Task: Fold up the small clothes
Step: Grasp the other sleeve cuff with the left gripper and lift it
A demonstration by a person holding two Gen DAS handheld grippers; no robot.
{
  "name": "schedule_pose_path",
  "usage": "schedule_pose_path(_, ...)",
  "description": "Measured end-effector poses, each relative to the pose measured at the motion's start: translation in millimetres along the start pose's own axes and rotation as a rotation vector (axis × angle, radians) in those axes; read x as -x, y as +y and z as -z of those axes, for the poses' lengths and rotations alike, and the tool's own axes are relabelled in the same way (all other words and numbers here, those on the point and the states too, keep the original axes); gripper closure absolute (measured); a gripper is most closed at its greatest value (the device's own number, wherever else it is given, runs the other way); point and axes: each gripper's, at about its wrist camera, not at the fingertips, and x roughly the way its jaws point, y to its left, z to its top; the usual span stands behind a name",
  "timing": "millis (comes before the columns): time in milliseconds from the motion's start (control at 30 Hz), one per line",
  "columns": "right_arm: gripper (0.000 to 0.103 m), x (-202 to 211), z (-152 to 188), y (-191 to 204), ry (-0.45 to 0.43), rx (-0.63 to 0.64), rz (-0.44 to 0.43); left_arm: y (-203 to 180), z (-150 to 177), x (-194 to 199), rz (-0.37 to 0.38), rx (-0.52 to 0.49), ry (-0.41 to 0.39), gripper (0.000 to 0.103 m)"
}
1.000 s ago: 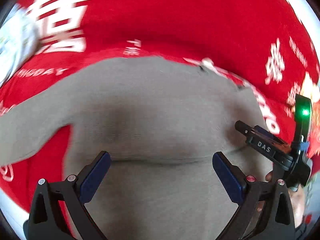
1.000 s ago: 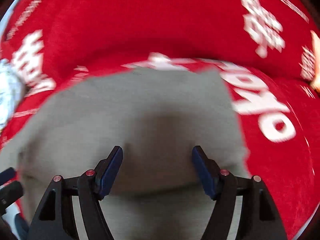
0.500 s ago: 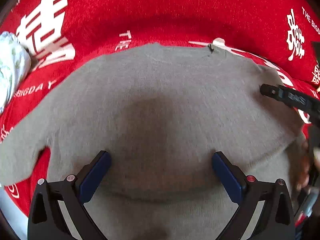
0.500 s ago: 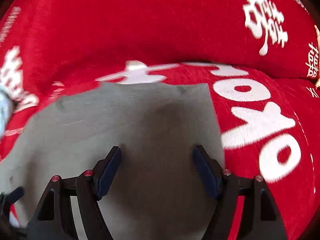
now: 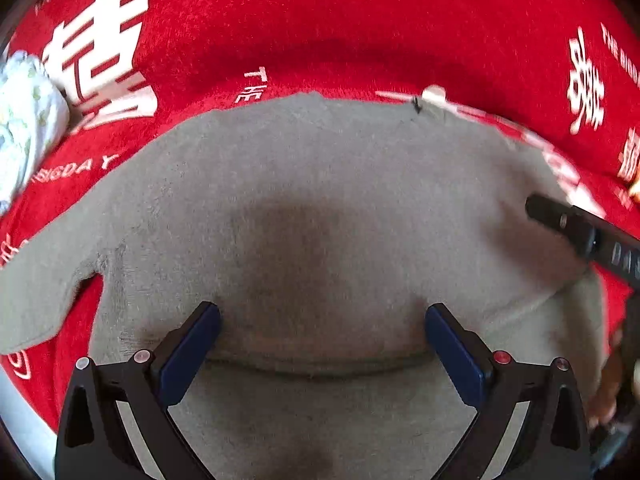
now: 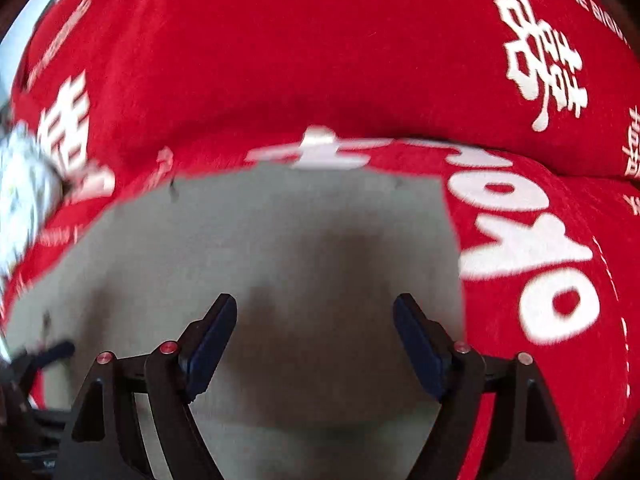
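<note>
A: We see the grey knitted garment (image 5: 320, 200) spread flat on the red plush cloth with white lettering (image 5: 320, 20), with one sleeve running out to the left edge of the left wrist view.

B: Agreed. Our left claw (image 5: 322, 320) hangs just above the garment with its blue-padded fingers (image 5: 192, 348) spread wide; nothing is between them, only the knit below, where a fold line crosses.

A: And our right claw (image 6: 314, 320)? Its jaws have just been opening, and they stand wide apart over the same grey garment (image 6: 280, 240), gripping nothing.

B: Yes, the pads are clear of the fabric there. In the right wrist view the garment's right-hand edge lies against the big white letters on the red cloth (image 6: 360, 60).

A: We also see a crumpled pale patterned cloth (image 5: 24, 120) at the far left, on the red cloth and apart from the garment.

B: And the black tip of the right claw (image 5: 584, 236) shows at the right of the left wrist view, above the garment's right side.
</note>
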Motion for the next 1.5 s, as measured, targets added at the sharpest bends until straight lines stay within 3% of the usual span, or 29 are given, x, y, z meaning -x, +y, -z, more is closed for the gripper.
schedule_pose_path(67, 0.020, -6.6, 15.7, 13.0, 0.027, 0.053, 0.062, -0.6, 2.3, 1.9, -0.009, -0.004, -0.015, 0.000)
schedule_pose_path(133, 0.019, 2.1, 25.7, 22.3, -0.012, 0.084, 0.121, 4.6, 3.3, 7.7, -0.003, 0.018, -0.007, 0.000)
schedule_pose_path(267, 0.017, 15.8, 42.0, 29.9, -0.036, 0.046, 0.092, 11.8, 15.7, 17.7, 0.020, 0.027, -0.024, 0.001)
schedule_pose_path(333, 0.016, 16.4, 52.3, 37.6, -0.047, 0.083, 0.136, 12.8, 22.6, 7.5, 0.011, 0.015, 0.018, 0.000)
schedule_pose_path(400, 0.013, 19.5, 56.6, 37.6, -0.064, 0.065, 0.144, 21.1, 30.8, 14.6, 0.012, 0.023, -0.013, 0.000)
schedule_pose_path(533, 0.006, 19.3, 62.7, 25.4, -0.076, -0.026, 0.106, 64.6, 43.3, 30.1, -0.023, 0.104, -0.049, 0.001)
schedule_pose_path(633, 0.005, 18.9, 61.8, 27.5, -0.074, -0.018, 0.116, 129.4, 53.6, 33.0, -0.081, 0.274, -0.049, 0.001)
schedule_pose_path(767, 0.005, 19.1, 63.7, 28.9, -0.083, -0.016, 0.128, 246.0, 78.0, 30.5, -0.207, 0.615, -0.023, 0.001)
schedule_pose_path(833, 0.005, 19.3, 64.4, 29.5, -0.086, -0.017, 0.130, 306.7, 97.5, 33.0, -0.360, 0.804, 0.000, 0.001)
schedule_pose_path(867, 0.005, 19.1, 64.4, 29.6, -0.086, -0.017, 0.132, 322.6, 105.5, 33.7, -0.389, 0.854, -0.002, 0.001)
schedule_pose_path(933, 0.005, 18.7, 64.5, 30.8, -0.084, -0.014, 0.139, 361.2, 119.3, 31.2, -0.394, 0.953, -0.006, 0.001)
schedule_pose_path(1033, 0.004, 18.8, 64.3, 32.0, -0.084, -0.010, 0.146, 400.0, 125.9, 23.8, -0.285, 1.061, -0.024, 0.001)
schedule_pose_path(1233, 0.004, 19.5, 64.6, 31.9, -0.085, -0.009, 0.151, 425.0, 111.6, 19.6, -0.296, 1.057, -0.056, 0.001)
schedule_pose_path(1267, 0.004, 19.5, 64.5, 31.8, -0.085, -0.009, 0.151, 427.5, 110.9, 20.4, -0.293, 1.057, -0.064, 0.007)
schedule_pose_path(1333, 0.004, 19.5, 64.7, 31.7, -0.085, -0.008, 0.152, 430.8, 108.7, 29.9, -0.317, 1.043, -0.111, 0.038)
schedule_pose_path(1400, 0.004, 19.5, 64.7, 32.2, -0.084, -0.007, 0.155, 430.6, 109.1, 39.6, -0.264, 1.031, -0.163, 0.083)
schedule_pose_path(1467, 0.004, 19.4, 65.2, 32.1, -0.083, -0.006, 0.159, 431.9, 111.1, 41.1, -0.202, 1.043, -0.173, 0.087)
schedule_pose_path(1500, 0.004, 19.3, 65.3, 32.3, -0.082, -0.007, 0.161, 432.0, 111.2, 43.4, -0.222, 1.045, -0.172, 0.087)
